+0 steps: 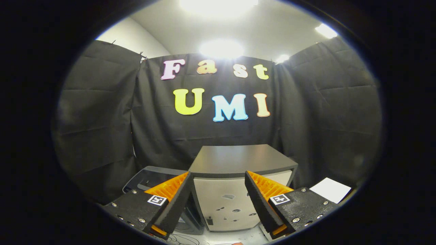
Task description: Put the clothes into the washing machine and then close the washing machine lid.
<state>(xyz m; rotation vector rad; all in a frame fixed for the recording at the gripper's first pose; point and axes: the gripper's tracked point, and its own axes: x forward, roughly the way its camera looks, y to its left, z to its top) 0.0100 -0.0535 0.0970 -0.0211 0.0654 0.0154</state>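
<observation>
Gripper (218, 197) wide open, holds nothing. Washing machine (235, 190), dark flat top, pale front, sits just beyond fingers, its front edge spanning the gap. Dark unit (150, 177) left beside it; white sheet (330, 189) to the right.

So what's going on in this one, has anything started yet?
Not much yet. The hand-held gripper is open with nothing between its fingers, aimed at a white cabinet with a dark top just ahead. A dark-lidded unit, possibly the washing machine, sits beside the cabinet behind one finger. A white sheet lies off to the other side. No clothes have been picked up.
</observation>
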